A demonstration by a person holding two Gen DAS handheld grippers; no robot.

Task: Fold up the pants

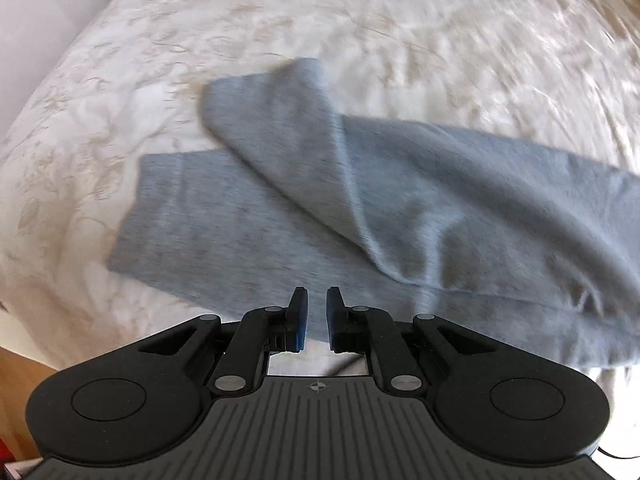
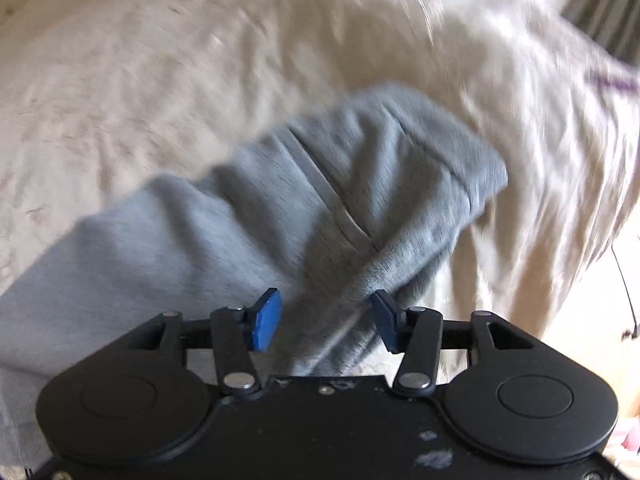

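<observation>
Grey pants [image 1: 248, 216] lie across the cream bedspread [image 1: 120, 80], one leg flopped over the other. Left gripper [image 1: 317, 322] hangs above the near hem, blue pads nearly pressed together, nothing between them. Right gripper [image 2: 325, 322] stands half spread over a raised fold, apparently not pinching it through the blur.

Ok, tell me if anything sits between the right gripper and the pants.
Nothing visible does. The right gripper is directly over the grey pants on the cream bedspread, jaws apart, with a fold of the fabric between the pads.
</observation>
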